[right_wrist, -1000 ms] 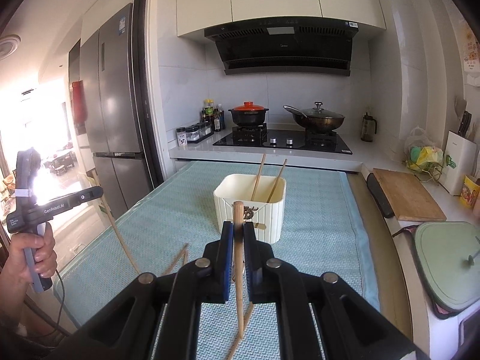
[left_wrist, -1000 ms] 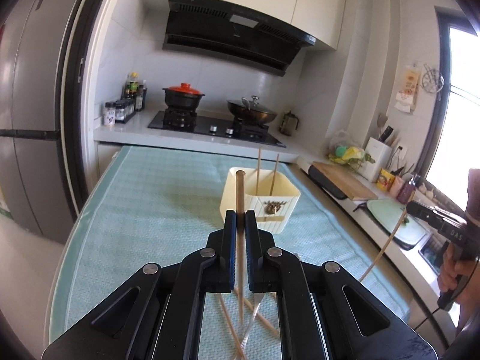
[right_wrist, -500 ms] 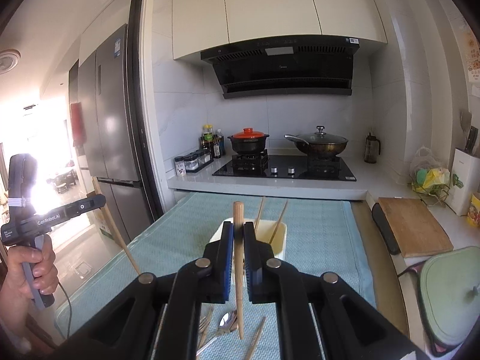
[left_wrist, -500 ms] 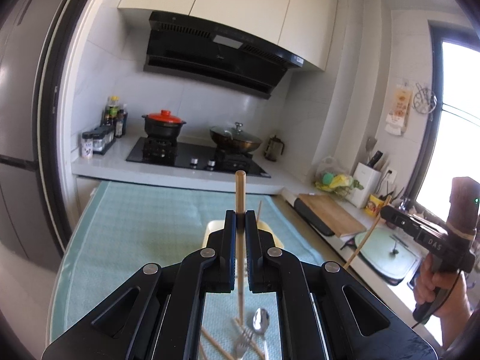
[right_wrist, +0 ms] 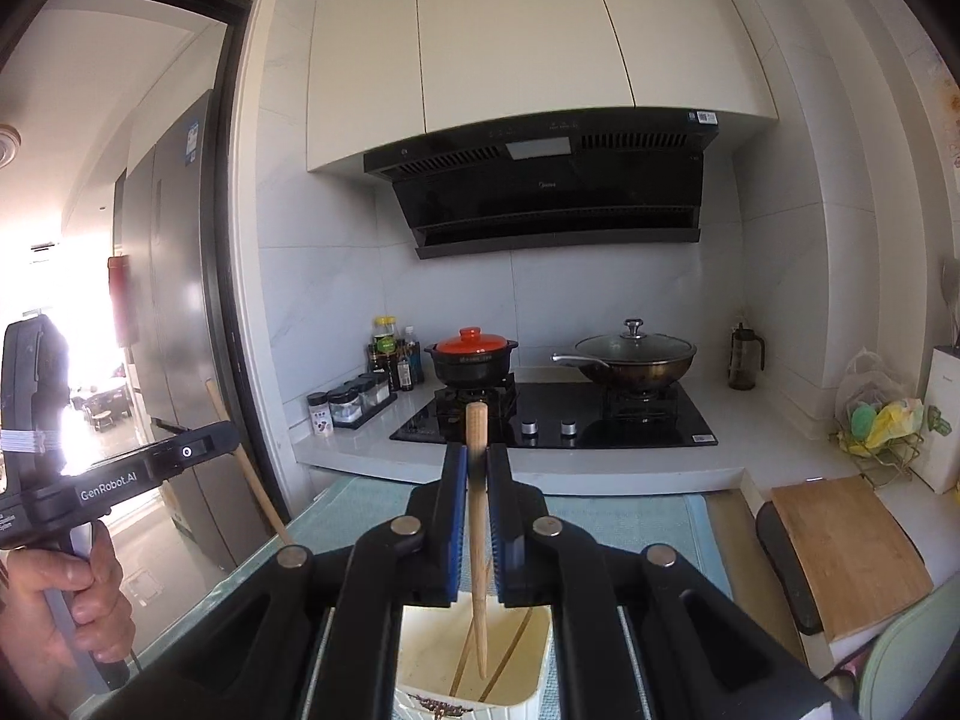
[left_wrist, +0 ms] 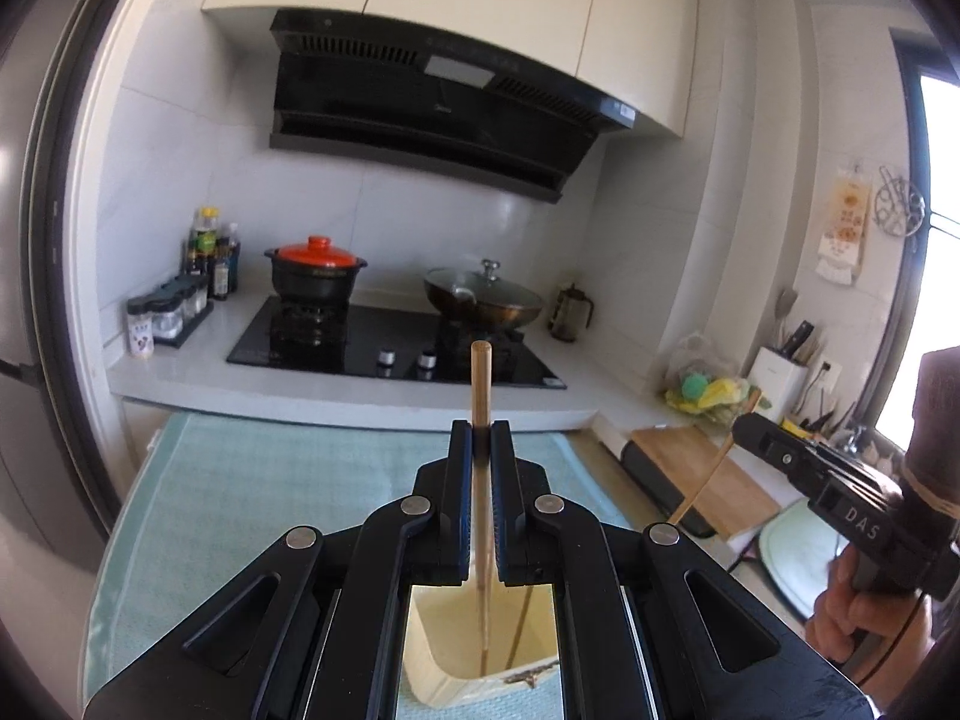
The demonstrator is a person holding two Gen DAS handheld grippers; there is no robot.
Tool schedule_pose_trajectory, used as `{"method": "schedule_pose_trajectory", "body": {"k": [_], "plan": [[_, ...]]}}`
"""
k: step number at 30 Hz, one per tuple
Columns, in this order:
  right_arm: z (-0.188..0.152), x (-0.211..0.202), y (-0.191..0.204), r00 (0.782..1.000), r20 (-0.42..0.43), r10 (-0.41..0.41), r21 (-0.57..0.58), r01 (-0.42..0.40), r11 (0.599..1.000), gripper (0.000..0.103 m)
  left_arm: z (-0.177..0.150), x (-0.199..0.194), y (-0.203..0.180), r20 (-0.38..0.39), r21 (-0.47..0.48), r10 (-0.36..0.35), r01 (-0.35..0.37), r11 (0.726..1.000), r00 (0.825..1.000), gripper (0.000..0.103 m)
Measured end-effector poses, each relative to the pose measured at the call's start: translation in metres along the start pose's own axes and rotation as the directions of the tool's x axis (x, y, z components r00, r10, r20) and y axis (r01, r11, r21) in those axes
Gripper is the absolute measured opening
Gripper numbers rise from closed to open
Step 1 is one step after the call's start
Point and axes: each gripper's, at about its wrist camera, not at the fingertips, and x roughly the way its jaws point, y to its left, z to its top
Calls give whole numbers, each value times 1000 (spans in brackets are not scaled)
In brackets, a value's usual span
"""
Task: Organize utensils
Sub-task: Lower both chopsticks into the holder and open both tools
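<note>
A chopstick stood straight up in the left claw, pinched tight, its tip down inside the cream holder at 6 o'clock. The right claw squeezed another chopstick over the same holder, where more sticks leaned. The holder sat on the green mat on the surface. Far off at 12 o'clock were a red-lidded pot and a wok.

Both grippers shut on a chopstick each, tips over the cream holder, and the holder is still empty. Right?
Not empty. The right wrist view shows chopsticks already leaning inside the cream holder. Otherwise right: left gripper and right gripper each clamp a chopstick above it.
</note>
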Motion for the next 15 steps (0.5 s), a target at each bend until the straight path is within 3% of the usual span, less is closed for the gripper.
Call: {"method": "schedule_pose_trajectory", "body": {"k": [6,15], "plan": [[-32,65,-20,980,-200,11,79,5,997,7,-26,61,12,-165,-14,13,-15,1000,986,3],[-71,131,-39,915,-393,89,208,-5,978,7,-60,119,17,-348,-18,16,-24,1000,937,3]]}}
